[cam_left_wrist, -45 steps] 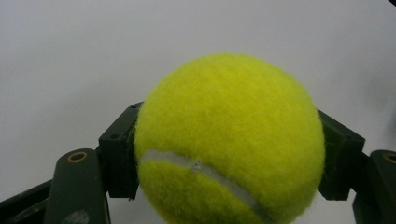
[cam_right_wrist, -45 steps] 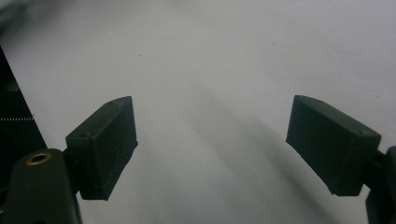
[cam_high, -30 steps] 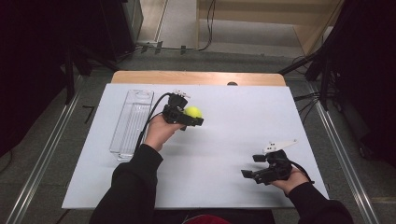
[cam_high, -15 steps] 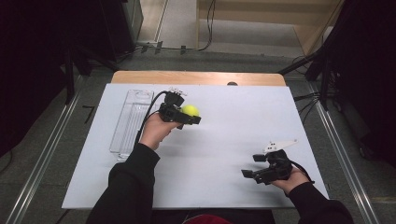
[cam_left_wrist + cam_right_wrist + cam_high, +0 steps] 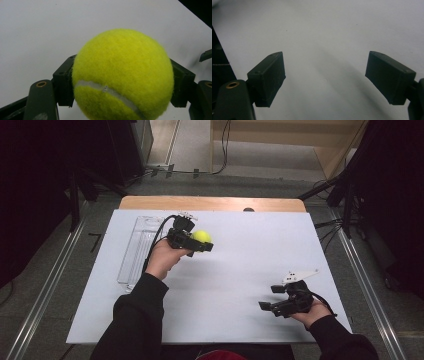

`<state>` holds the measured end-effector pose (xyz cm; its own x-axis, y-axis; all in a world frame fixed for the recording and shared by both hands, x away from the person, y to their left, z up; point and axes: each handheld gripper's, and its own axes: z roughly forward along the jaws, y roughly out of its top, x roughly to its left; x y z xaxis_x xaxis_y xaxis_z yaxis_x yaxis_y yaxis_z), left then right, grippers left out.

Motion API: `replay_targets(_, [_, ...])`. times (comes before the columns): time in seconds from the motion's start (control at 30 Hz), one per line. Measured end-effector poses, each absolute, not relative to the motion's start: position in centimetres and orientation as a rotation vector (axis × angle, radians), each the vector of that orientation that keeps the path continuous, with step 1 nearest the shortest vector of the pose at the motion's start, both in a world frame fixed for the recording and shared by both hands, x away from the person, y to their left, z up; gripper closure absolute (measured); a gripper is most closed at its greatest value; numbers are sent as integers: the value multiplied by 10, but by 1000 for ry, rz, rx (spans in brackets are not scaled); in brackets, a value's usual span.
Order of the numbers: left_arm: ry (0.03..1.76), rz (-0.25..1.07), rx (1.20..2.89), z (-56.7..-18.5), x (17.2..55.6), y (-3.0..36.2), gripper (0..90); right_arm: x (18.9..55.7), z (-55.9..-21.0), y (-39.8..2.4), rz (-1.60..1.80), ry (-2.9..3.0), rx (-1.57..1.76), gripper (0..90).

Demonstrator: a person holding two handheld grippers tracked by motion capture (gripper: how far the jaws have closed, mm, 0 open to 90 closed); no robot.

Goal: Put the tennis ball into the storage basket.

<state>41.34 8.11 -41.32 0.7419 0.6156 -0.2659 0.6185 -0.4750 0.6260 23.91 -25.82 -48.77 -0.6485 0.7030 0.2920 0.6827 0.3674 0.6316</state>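
Note:
A yellow-green tennis ball (image 5: 202,236) with a white seam hangs just above the white table sheet (image 5: 250,245), left of centre. My left gripper (image 5: 203,243) is shut on it. In the left gripper view the ball (image 5: 122,75) sits between the two black pads (image 5: 63,82), which press on both its sides. My right gripper (image 5: 270,298) rests near the table's front right, pointing left. In the right gripper view its jaws stand wide apart, so this gripper (image 5: 325,77) is open, with bare white sheet between the pads.
A clear plastic tray (image 5: 131,255) lies lengthwise at the left of the sheet, just beyond the left hand. A wooden table edge (image 5: 210,203) runs along the far side. Dark floor and metal rails flank the table.
The left gripper with the ball has crept slightly toward the far left. The right gripper has stayed put.

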Motion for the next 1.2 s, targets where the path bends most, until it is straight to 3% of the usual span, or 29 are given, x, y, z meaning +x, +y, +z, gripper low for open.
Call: replay_targets(1.2, [972,5,2193,-395,415,110,265,240,-487,-258,1171,2574,1302,142])
